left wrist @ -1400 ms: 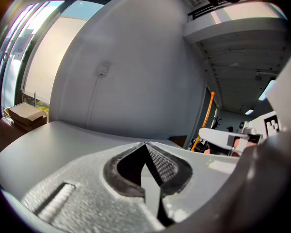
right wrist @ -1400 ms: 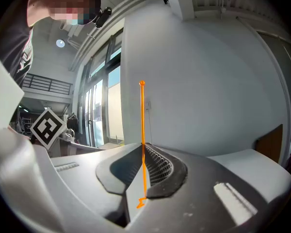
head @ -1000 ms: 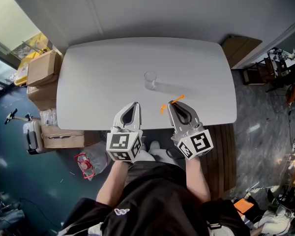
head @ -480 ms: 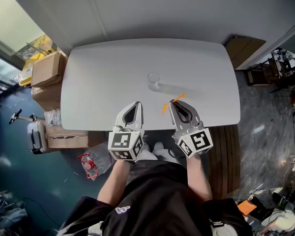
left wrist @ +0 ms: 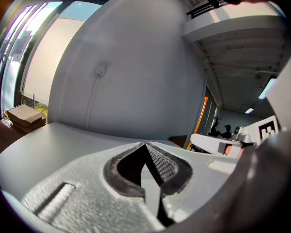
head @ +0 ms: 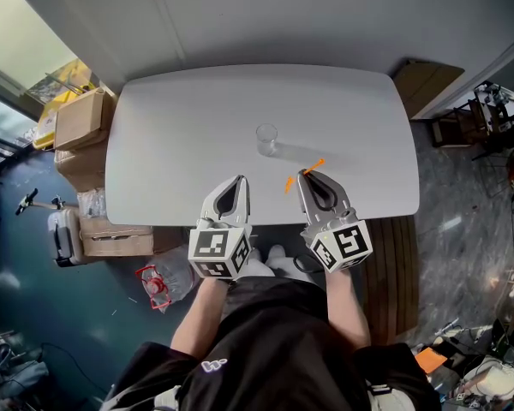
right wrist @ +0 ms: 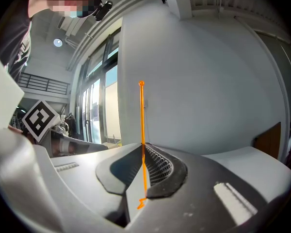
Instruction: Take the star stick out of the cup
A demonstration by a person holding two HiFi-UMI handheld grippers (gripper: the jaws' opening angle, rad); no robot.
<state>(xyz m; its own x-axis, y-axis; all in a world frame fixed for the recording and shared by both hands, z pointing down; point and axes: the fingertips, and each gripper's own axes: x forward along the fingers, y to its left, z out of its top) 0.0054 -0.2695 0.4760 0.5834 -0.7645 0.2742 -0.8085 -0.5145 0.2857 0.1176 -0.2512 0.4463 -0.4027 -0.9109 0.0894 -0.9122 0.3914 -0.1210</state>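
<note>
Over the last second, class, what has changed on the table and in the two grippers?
Nothing has visibly moved, and nothing was taken hold of or let go. The right gripper stays shut on the orange star stick, already out of the clear cup, which stands upright on the white table. The left gripper stays shut and empty.

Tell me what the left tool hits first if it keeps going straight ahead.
Likely the bare table. The left tool seems to aim just left of the cup, though depth is unclear.
</note>
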